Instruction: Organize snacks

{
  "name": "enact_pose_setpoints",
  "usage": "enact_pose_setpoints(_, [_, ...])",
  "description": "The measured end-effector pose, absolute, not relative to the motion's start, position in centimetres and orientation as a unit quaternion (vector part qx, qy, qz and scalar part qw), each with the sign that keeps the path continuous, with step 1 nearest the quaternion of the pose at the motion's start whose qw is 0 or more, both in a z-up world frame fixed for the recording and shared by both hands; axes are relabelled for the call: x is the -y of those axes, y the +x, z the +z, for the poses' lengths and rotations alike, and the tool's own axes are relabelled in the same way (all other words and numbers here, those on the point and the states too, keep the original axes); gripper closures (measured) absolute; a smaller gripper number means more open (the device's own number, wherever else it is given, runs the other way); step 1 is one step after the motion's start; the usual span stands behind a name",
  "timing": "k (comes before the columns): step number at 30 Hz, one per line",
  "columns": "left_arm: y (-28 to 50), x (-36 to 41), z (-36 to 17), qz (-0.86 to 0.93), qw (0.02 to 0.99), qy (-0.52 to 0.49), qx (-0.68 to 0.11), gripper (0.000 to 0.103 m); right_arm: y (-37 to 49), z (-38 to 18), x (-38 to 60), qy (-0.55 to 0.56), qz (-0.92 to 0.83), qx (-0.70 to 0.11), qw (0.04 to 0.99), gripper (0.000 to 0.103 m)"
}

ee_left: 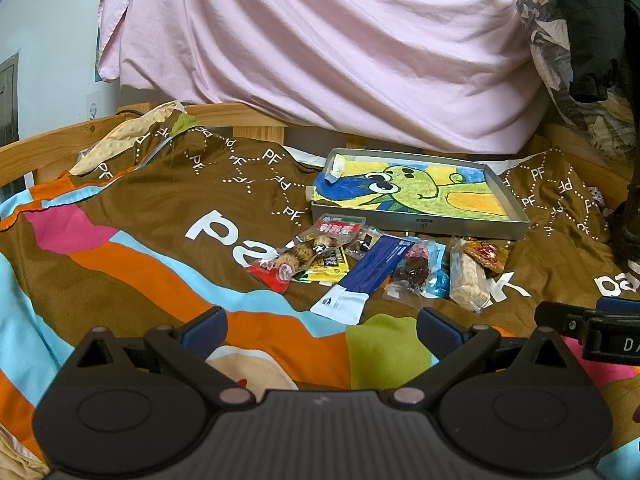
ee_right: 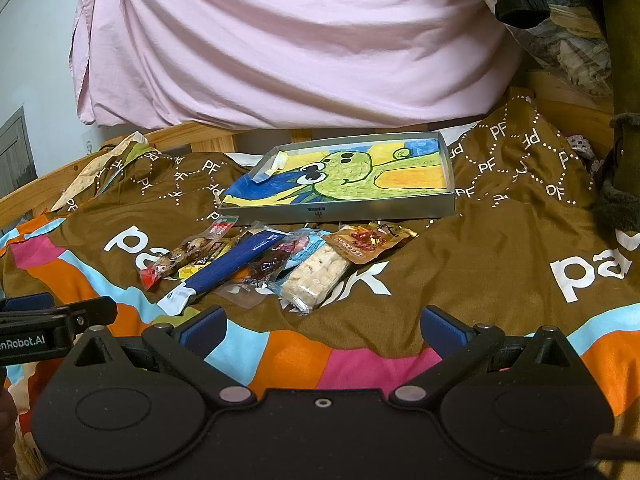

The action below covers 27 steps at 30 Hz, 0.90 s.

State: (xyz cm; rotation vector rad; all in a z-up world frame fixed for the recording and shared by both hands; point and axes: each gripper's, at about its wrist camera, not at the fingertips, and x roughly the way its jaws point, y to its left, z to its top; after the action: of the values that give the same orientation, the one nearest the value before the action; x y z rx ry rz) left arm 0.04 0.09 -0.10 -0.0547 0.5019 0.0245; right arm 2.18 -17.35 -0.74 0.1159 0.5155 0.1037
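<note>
A shallow grey metal tray [ee_left: 416,227] lined with a crayon drawing is sitting on the brown patterned bedspread [ee_left: 140,216], in front of the pink draped sheet [ee_left: 320,48]. Just before the tray, a row of snack packets is lying: a clear sausage packet [ee_left: 308,250] at the left, a long blue sachet [ee_left: 360,276] beside it, a pale puffed-rice bar [ee_left: 468,280] at the right, its far end touching a small red-printed packet [ee_left: 486,254].

Patterned brown quilt [ee_left: 160,216] covers the bed; pink sheet [ee_right: 280,40] hangs behind.
</note>
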Motion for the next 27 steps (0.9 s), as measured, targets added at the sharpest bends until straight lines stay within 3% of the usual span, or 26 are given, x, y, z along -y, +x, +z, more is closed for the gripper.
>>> enact_pose_setpoints(27, [0.1, -0.4, -0.4, 0.024, 0.971, -0.030, -0.237, 0.000, 3.0, -0.5, 16.4, 0.044, 0.068, -0.249, 0.965, 0.001])
